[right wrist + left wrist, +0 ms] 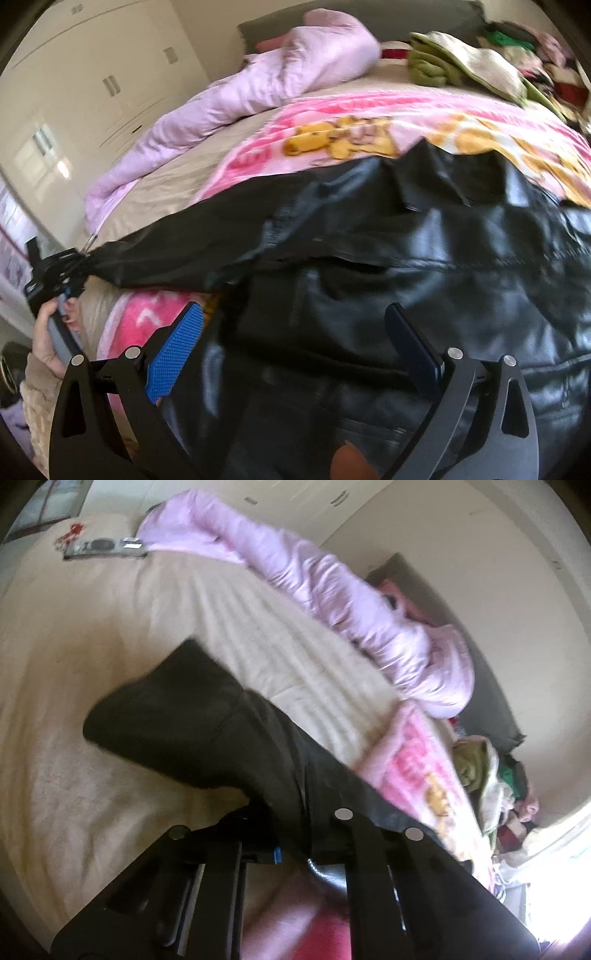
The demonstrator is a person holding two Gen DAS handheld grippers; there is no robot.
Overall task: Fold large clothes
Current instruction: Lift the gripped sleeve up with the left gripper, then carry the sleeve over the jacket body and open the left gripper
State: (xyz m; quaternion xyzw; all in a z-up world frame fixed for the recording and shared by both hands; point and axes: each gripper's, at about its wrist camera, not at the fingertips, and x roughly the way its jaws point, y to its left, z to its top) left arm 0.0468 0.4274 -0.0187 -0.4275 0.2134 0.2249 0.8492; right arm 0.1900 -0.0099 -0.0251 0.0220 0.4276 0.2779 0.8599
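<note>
Two grippers are at work on a black leather jacket (pixel 424 266) that lies across a pink cartoon blanket (pixel 369 122) on the bed (pixel 92 664). The left gripper (pixel 75 275), seen at the left edge of the right wrist view with a hand (pixel 48 332) around its handle, is clamped onto the end of the jacket's sleeve (pixel 207 240); in its own view the jaws sit together with dark cloth running out from between them. The sleeve stretches taut from that grip back to the jacket's body. The right gripper (pixel 295 347) hovers over the jacket's body with its blue-padded fingers (pixel 177 350) spread wide and nothing between them.

The step in hand looks like drawing the sleeve out straight before folding it in. To do it well, the left hand would want to keep the tension even and the sleeve low, so the body does not slide across the blanket. The right gripper would best come down on a firm edge, such as the hem or the shoulder seam, rather than on the slick middle panel, where the leather is likely to slip from the pads. Leather is stiff and heavy, so a slow, wide fold should suit it better than a sharp crease. The lilac duvet (pixel 258 85) and the pile of clothes (pixel 480 66) near the headboard lie well apart from the jacket
</note>
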